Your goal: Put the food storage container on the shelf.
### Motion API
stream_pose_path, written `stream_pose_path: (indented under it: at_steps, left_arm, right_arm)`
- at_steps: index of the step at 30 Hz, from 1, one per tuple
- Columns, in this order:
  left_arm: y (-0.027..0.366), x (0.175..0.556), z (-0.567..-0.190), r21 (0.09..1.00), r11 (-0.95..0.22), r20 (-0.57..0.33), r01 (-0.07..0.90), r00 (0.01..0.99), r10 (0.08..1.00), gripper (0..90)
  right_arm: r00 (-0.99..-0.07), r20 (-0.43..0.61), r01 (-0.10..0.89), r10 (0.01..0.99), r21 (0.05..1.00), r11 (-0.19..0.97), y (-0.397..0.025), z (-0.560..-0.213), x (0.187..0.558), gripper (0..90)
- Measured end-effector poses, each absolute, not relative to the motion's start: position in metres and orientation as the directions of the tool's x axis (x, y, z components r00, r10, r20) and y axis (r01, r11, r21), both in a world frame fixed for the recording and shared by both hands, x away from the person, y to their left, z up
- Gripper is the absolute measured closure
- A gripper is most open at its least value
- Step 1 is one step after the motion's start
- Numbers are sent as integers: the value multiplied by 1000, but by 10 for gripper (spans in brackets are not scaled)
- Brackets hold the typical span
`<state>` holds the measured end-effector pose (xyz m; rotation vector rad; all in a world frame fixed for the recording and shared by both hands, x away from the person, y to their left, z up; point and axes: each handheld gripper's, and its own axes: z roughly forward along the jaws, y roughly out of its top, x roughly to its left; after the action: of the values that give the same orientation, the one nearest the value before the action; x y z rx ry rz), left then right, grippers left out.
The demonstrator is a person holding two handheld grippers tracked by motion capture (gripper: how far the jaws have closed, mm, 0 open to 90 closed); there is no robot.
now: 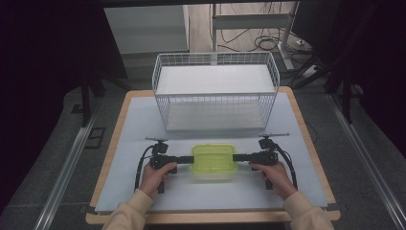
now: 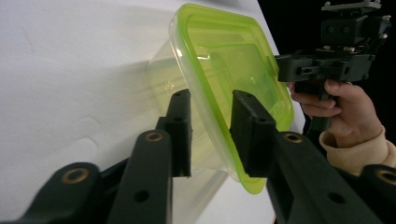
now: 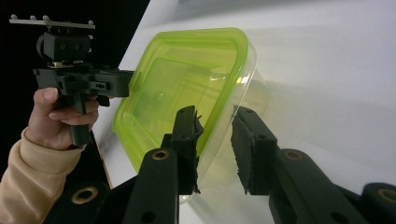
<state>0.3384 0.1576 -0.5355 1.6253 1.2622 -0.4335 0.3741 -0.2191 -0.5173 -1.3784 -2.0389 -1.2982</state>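
One container (image 1: 213, 160) sits on the white-covered counter (image 1: 143, 124), in the front half and about midway between the left and right edges, in front of the wire basket (image 1: 215, 91). It is a clear plastic box with rounded corners, topped by a translucent lime-green lid (image 2: 229, 65) that has a raised rim and a recessed flat middle. Through the clear walls nothing can be made out inside.

The left gripper (image 1: 187, 159) comes in from the container's left end. In the left gripper view its two black jaws stand at a narrow gap on either side of the lid's rim, one on the clear wall below the rim and one over the green top; whether they actually press on it cannot be told. The right gripper (image 1: 238, 157) meets the opposite end the same way, with the lid edge between its narrowly spaced jaws in the right gripper view, again with contact uncertain.

Counted: one container with one lid, one white wire basket at the back of the counter, two grippers, two hands (image 1: 155, 177) in pale beige sleeves.
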Motion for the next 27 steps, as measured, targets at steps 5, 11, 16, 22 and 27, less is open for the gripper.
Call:
stream_pose_path:
  at_steps: [5,11,16,22,27]
  left_arm:
    - [157,339,-536,477,40,-762,878,390,517,725]
    - [157,337,-534,485,42,-762,873,399,510,753]
    - [157,335,-532,496,43,-760,867,409,506,777]
    - [158,333,-529,503,45,-764,863,420,490,810]
    - [158,332,-526,515,42,-755,856,430,495,821]
  right_arm:
    - [-444,731,880,518,466,96,-220,-520,375,733]
    - [-439,741,883,507,461,91,-219,-520,374,757]
    - [-440,743,881,504,466,82,-219,-517,373,785]
    - [-439,749,881,497,467,74,-220,-515,373,815]
    - [-436,751,882,495,466,69,-220,-513,372,820]
